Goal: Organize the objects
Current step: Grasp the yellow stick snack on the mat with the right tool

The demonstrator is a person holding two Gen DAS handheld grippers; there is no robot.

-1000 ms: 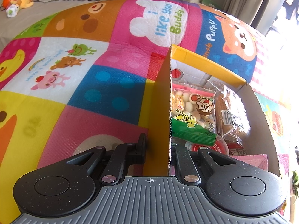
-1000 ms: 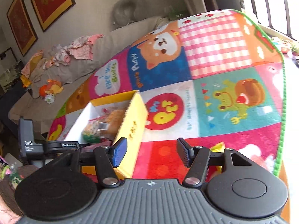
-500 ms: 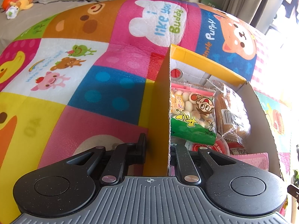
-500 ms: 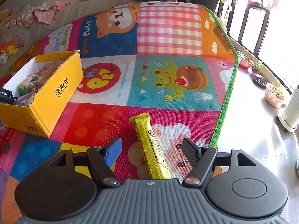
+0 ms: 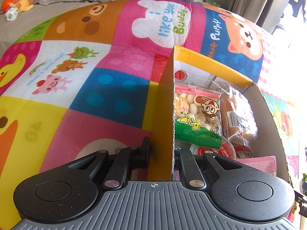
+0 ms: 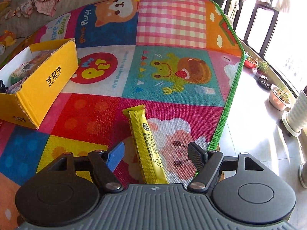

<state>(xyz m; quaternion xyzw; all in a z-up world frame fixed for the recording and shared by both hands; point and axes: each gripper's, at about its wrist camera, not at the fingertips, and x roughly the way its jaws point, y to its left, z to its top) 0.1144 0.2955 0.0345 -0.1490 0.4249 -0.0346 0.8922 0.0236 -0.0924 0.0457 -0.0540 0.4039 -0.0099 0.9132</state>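
A yellow cardboard box (image 5: 163,103) stands on the colourful play mat and holds several snack packs, among them a green and pink snack bag (image 5: 195,115) and a wrapped cake (image 5: 238,115). My left gripper (image 5: 165,149) is shut on the box's near left wall, one finger outside and one inside. In the right wrist view the box (image 6: 46,80) sits at the left. A long yellow snack bar (image 6: 147,147) lies on the mat between the fingers of my right gripper (image 6: 156,155), which is open and just above it.
The play mat (image 6: 172,72) ends at a green edge (image 6: 228,111) on the right, with tiled floor and potted plants (image 6: 278,95) beyond. A grey sofa with clothes (image 6: 44,2) and soft toys (image 5: 17,2) runs along the far side.
My right gripper has swung away from the box to the right and come down over the yellow snack bar. My left gripper has kept its hold on the box wall.
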